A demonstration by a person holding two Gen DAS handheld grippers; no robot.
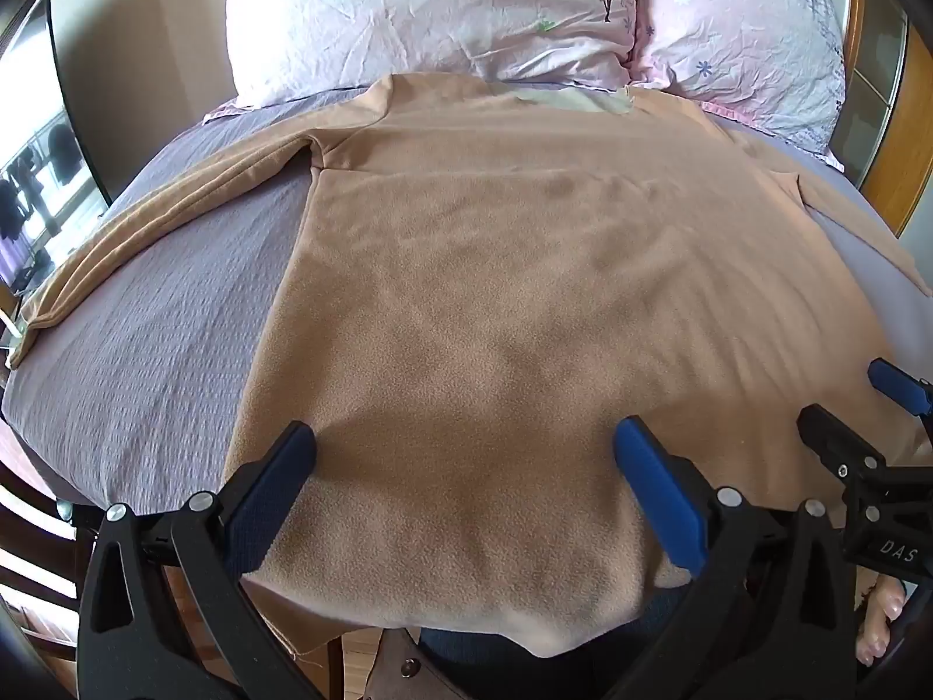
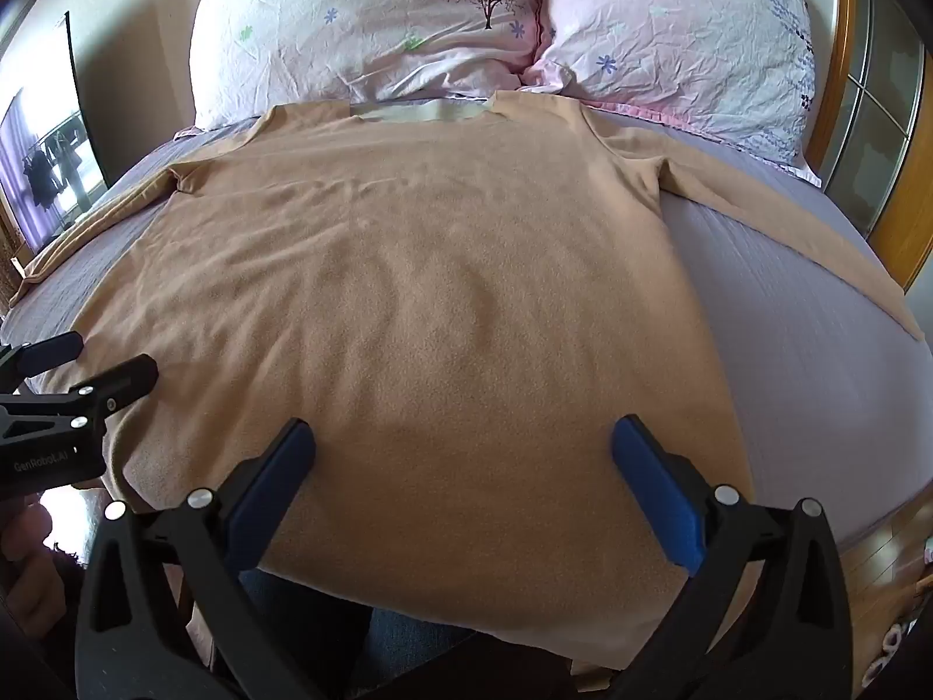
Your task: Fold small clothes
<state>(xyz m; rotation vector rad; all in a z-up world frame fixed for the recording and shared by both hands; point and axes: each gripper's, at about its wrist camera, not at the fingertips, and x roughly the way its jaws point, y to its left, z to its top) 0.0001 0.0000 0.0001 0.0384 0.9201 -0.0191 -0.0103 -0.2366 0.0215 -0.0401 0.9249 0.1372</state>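
Observation:
A tan long-sleeved fleece top (image 1: pixel 495 291) lies spread flat on the bed, neck towards the pillows, hem hanging over the near edge. It fills the right wrist view too (image 2: pixel 420 303). Its left sleeve (image 1: pixel 146 233) stretches out to the left, its right sleeve (image 2: pixel 787 227) to the right. My left gripper (image 1: pixel 466 449) is open, jaws wide apart just above the hem's left half. My right gripper (image 2: pixel 463 446) is open over the hem's right half. Each gripper shows in the other's view: the right one (image 1: pixel 857 408), the left one (image 2: pixel 87 367). Neither holds anything.
A grey-purple bedsheet (image 1: pixel 163 338) covers the bed. Two pink flowered pillows (image 1: pixel 431 11) (image 2: pixel 682 41) lie at the head, touching the collar. A wooden headboard frame (image 2: pixel 845 116) is at the right. A window (image 1: pixel 35 192) is at the left.

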